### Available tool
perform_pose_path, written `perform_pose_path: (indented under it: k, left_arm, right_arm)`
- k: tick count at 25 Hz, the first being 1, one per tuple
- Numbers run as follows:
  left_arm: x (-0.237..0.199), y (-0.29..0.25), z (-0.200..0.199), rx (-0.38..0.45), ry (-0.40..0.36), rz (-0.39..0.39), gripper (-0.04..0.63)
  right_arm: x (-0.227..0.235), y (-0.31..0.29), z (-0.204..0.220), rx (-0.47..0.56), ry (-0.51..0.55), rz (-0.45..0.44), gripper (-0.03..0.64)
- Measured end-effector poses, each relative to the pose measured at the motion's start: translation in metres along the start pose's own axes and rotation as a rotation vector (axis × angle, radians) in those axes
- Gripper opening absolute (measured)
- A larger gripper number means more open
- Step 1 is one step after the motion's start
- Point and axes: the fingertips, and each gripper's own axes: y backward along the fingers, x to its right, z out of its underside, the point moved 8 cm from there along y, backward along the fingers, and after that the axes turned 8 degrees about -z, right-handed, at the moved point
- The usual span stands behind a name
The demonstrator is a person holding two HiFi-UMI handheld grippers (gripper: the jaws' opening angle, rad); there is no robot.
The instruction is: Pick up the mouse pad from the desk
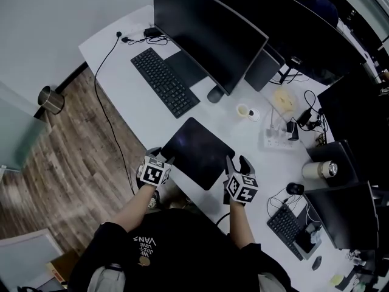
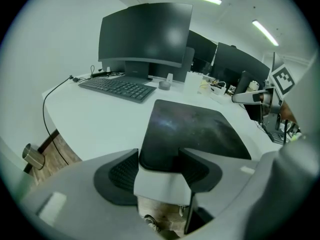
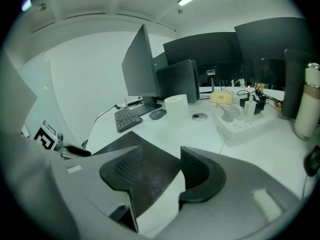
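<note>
The black mouse pad [image 1: 196, 151] lies flat on the white desk [image 1: 130, 111], close to its near edge. My left gripper [image 1: 160, 158] is at the pad's near left corner and my right gripper [image 1: 236, 163] at its near right edge. In the left gripper view the jaws of the left gripper [image 2: 159, 165] stand apart with the corner of the mouse pad [image 2: 195, 129] lying between them, unpinched. In the right gripper view the right gripper [image 3: 159, 168] is also open, over the edge of the mouse pad [image 3: 150, 181]; nothing is gripped.
Behind the pad are a black keyboard [image 1: 164, 81], a large monitor [image 1: 206, 32], a mouse [image 1: 215, 93] and a small white cup [image 1: 243, 110]. A power strip [image 1: 276, 140], cables and a metal can [image 1: 321, 170] sit to the right. A bin [image 1: 51, 99] stands on the floor at left.
</note>
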Motion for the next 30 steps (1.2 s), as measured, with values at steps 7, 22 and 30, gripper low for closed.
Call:
perform_pose_path:
  k: [7,22,30]
  left_arm:
    - [0.002,-0.001,-0.001,0.018,0.037,-0.035,0.222]
    - [0.005,0.003,-0.006,0.015,0.085,0.052,0.083]
    - [0.005,0.004,-0.01,0.02,0.094,0.079,0.071]
  right_arm:
    - [-0.003,-0.011,0.002,-0.01,0.022,-0.023,0.235]
    - [0.012,-0.045,0.017,-0.133,0.05,0.011,0.235]
    - [0.023,-0.061,0.024,-0.188,0.044,0.017,0.235]
